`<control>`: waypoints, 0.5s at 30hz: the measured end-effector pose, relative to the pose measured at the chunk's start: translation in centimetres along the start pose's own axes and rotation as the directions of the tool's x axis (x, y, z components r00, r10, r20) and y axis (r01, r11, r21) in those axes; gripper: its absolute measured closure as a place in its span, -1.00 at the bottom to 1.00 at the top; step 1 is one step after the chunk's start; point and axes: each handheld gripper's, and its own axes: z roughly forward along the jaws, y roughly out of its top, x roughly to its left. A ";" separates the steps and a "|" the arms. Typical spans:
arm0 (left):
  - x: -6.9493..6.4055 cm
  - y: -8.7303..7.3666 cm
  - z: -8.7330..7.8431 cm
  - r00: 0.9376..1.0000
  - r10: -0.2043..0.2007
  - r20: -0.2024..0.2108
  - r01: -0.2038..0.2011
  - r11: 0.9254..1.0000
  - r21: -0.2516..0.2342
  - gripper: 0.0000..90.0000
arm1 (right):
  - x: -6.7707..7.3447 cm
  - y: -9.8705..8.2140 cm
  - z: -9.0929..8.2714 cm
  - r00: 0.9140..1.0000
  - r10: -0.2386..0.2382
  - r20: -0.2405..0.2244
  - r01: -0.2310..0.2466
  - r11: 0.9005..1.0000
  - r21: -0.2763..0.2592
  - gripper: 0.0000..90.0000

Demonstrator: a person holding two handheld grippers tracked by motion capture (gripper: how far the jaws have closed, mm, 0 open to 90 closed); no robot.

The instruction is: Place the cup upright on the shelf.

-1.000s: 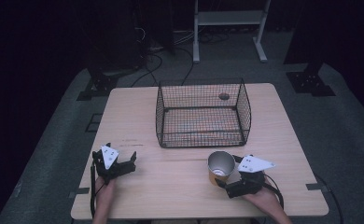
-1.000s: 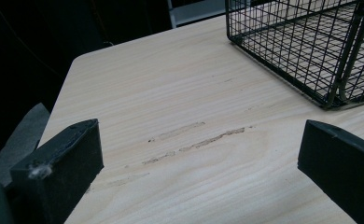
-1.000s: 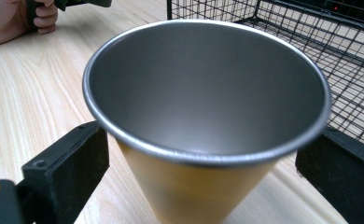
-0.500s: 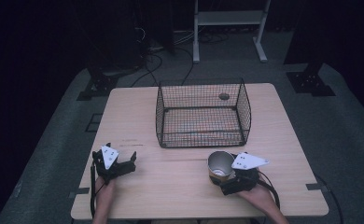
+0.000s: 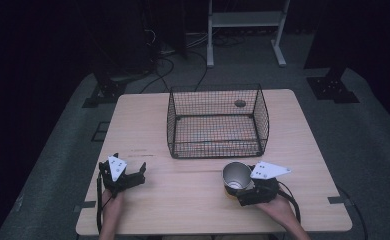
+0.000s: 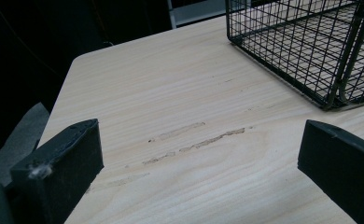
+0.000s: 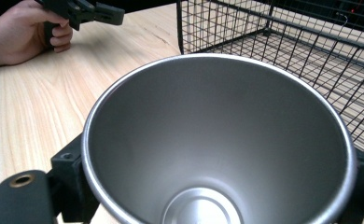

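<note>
While you hold station at the near edge of the pale wooden table (image 5: 193, 200), the stock reads as follows.

Item one: round, silver, brushed-metal cup (image 5: 236, 175), open mouth up, at about five o'clock from the table's middle, just off the near right corner of the basket. Your right gripper (image 5: 243, 191) has it; in the right gripper view the cup (image 7: 217, 140) sits between the black jaws, which press its wall on either side. The inside is bare metal down to the flat round base.

Item two: black wire-mesh basket (image 5: 217, 121), rectangular, open-topped, standing at twelve o'clock from the table's middle. A small dark round thing shows at its far right; what it is cannot be told.

Item three: your left gripper (image 5: 128, 176), at about eight o'clock, well apart from cup and basket. In the left gripper view its jaws stand wide, nothing between them but scuffed tabletop, with the basket's corner (image 6: 329, 51) at two o'clock.
</note>
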 end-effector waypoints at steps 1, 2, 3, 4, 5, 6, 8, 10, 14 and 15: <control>0.0 0.0 0.0 1.000 0.001 0.000 -0.001 1.000 0.001 -1.00 | 0.0 0.1 -0.1 1.000 0.000 -0.004 0.000 1.000 -0.001 -0.74; 0.0 0.0 0.0 1.000 0.002 0.000 -0.002 1.000 0.001 -1.00 | -0.1 0.2 -0.1 1.000 0.003 -0.010 -0.003 1.000 -0.001 -0.74; 0.0 0.0 0.0 1.000 0.002 0.000 -0.002 1.000 0.001 -1.00 | -0.1 0.4 -0.3 1.000 0.006 -0.015 -0.006 1.000 -0.007 -0.74; 0.0 0.0 0.0 1.000 0.002 -0.001 -0.002 1.000 0.001 -1.00 | -0.2 0.8 -0.6 1.000 0.012 -0.027 -0.013 1.000 -0.016 -0.74; 0.0 0.0 0.0 1.000 0.000 0.000 0.000 1.000 0.000 -1.00 | -0.3 1.1 -0.7 0.999 0.015 -0.031 -0.016 1.000 -0.020 -0.74; 0.0 0.0 0.0 1.000 0.000 -0.001 0.000 1.000 0.000 -1.00 | -0.4 1.3 -0.9 0.999 0.017 -0.032 -0.017 1.000 -0.017 -0.74; 0.0 0.0 0.0 1.000 0.000 -0.001 0.000 1.000 0.000 -1.00 | -0.7 1.9 -1.1 0.999 0.021 -0.040 -0.022 1.000 -0.017 -0.74; 0.0 0.0 0.0 1.000 0.001 0.000 -0.001 1.000 0.000 -1.00 | -0.9 2.4 -1.4 0.998 0.029 -0.056 -0.030 0.999 -0.017 -0.74; 0.0 0.0 0.0 1.000 0.000 -0.001 0.000 1.000 0.000 -1.00 | -1.1 3.3 -1.7 0.997 0.029 -0.067 -0.030 0.999 -0.020 -0.74; 0.0 0.0 0.0 1.000 -0.001 -0.001 0.001 1.000 0.001 -1.00 | -1.2 3.6 -1.8 0.997 0.029 -0.076 -0.031 0.999 -0.020 -0.74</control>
